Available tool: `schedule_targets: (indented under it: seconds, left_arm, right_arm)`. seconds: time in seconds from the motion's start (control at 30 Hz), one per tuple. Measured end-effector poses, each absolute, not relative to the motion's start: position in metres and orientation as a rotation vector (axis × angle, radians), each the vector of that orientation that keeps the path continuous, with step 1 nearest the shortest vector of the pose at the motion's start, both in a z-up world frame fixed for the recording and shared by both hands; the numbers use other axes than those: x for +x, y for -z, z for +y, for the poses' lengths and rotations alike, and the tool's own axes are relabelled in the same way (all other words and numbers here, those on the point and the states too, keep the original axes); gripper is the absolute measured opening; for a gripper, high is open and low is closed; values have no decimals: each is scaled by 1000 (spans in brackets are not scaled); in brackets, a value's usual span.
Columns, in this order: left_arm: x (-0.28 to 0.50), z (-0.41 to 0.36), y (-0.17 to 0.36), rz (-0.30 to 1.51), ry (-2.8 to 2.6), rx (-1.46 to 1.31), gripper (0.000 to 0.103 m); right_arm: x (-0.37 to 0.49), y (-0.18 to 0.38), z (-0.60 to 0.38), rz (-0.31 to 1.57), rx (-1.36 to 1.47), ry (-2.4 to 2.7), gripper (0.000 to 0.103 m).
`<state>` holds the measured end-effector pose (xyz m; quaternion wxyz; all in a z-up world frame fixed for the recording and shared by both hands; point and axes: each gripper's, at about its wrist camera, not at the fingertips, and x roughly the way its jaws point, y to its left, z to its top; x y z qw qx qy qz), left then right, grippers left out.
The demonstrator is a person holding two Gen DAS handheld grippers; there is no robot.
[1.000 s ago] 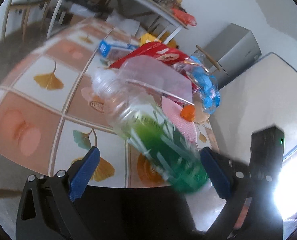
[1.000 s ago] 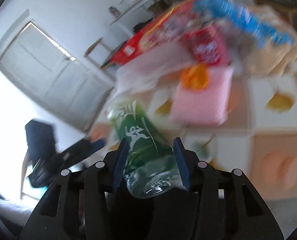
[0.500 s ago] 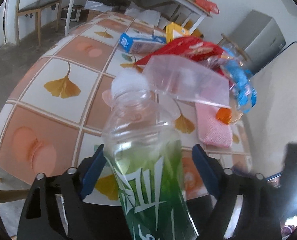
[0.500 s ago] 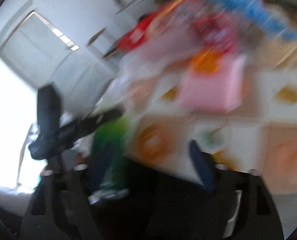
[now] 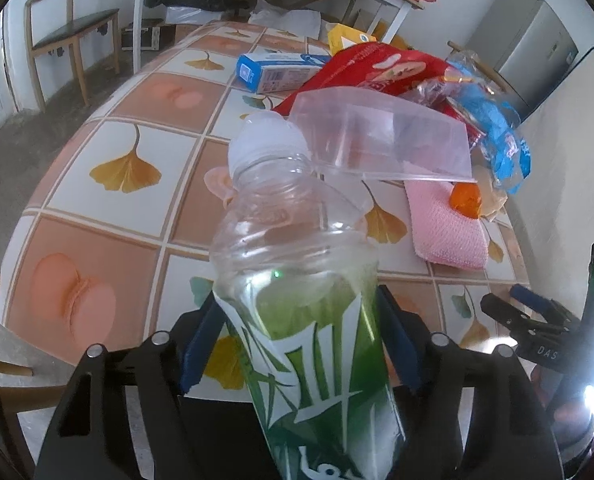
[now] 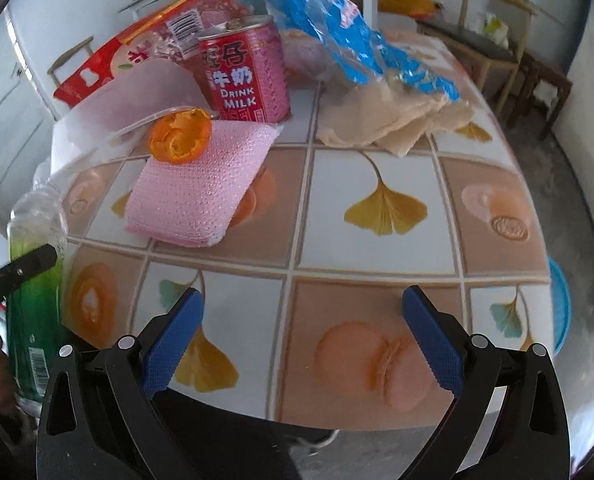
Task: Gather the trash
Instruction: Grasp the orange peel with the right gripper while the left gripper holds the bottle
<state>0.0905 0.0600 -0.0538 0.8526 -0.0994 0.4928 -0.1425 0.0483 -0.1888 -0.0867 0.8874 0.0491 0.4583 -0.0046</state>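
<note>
The green-labelled plastic bottle (image 5: 297, 300), lower centre of the left wrist view, has just passed from the right gripper (image 6: 301, 336), now wide open and empty, to the left gripper (image 5: 297, 344) closing around it, freeing 1 hand for more trash.

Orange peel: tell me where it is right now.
In the right wrist view the orange peel sits left of centre, on the far corner of the pink cloth, just in front of the red milk can.
</note>
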Motion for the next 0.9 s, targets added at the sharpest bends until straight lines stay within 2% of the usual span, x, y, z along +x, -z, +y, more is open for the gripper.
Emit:
schedule_targets:
  seconds: [0.5,0.63,0.73,0.9]
  left_arm:
    - [83,61,53,1016,292,-203,69]
    - [82,63,54,1005,301,-213,69]
    - [82,64,54,1000,306,-208,69]
    - [81,68,54,993,317,-228,68]
  right_arm:
    - [46,77,-178,980,41,3,96]
    - [39,44,-161,837,-9,-33,93]
    - [41,28,-144,760,-77,-49,87]
    - [63,27,-121,742,-132,-95,65]
